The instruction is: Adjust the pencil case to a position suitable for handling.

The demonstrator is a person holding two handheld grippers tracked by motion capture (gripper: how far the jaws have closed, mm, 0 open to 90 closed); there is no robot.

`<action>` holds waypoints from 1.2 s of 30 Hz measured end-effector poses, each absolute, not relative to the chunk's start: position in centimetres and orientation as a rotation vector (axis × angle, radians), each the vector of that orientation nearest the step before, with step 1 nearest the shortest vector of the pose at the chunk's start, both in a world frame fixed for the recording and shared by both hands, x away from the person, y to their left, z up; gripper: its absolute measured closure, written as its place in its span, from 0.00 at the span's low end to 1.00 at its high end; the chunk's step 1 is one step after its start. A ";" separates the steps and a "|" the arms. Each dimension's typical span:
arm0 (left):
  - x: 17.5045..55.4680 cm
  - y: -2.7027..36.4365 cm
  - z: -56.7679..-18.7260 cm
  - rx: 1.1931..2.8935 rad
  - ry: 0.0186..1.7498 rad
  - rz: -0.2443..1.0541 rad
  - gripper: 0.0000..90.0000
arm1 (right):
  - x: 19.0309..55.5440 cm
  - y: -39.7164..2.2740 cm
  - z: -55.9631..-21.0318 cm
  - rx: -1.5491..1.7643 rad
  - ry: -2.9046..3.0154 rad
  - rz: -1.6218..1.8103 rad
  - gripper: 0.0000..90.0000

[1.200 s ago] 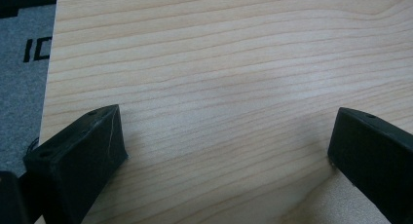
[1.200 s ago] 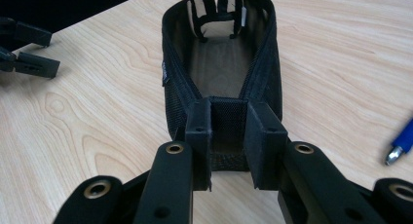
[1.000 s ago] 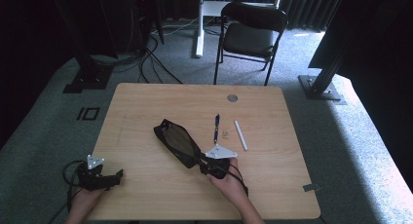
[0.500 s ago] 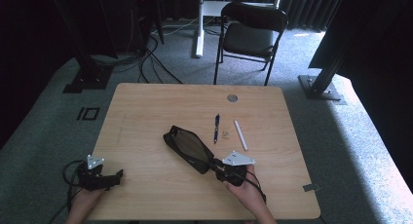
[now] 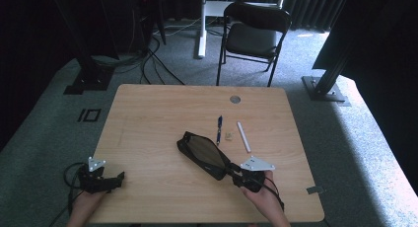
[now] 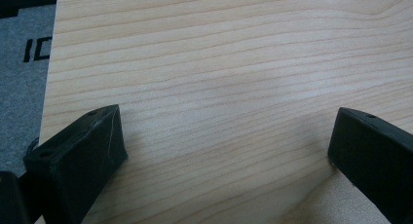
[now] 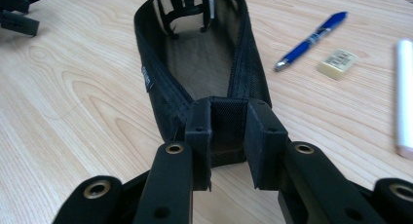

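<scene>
A black mesh pencil pouch lies open on the wooden table, its mouth facing up. My right gripper is shut on the pouch's near end, the mesh pinched between both pads. A blue pen, a small beige eraser and a white stick lie just right of the pouch. My left gripper rests at the table's near left corner, jaws wide apart over bare wood.
A round cable hole sits near the table's far edge. A black folding chair stands beyond the table. Cables and stand bases lie on the grey carpet.
My right gripper has dragged the pouch to the right and slightly toward the near edge. The left gripper has stayed where it was.
</scene>
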State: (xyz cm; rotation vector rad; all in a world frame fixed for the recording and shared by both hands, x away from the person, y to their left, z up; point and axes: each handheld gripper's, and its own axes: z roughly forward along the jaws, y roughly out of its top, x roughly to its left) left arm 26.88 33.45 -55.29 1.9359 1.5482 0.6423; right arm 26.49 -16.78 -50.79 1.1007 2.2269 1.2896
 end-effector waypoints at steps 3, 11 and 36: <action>26.9 33.4 -55.3 1.936 1.548 0.642 0.00 | 26.3 -17.6 -50.8 1.120 2.222 1.291 0.82; 26.9 33.4 -55.3 1.936 1.548 0.642 0.00 | 25.6 -19.1 -50.8 1.151 2.208 1.276 0.82; 26.9 33.4 -55.3 1.936 1.548 0.642 0.00 | 23.1 -23.0 -50.7 1.213 2.184 1.241 0.71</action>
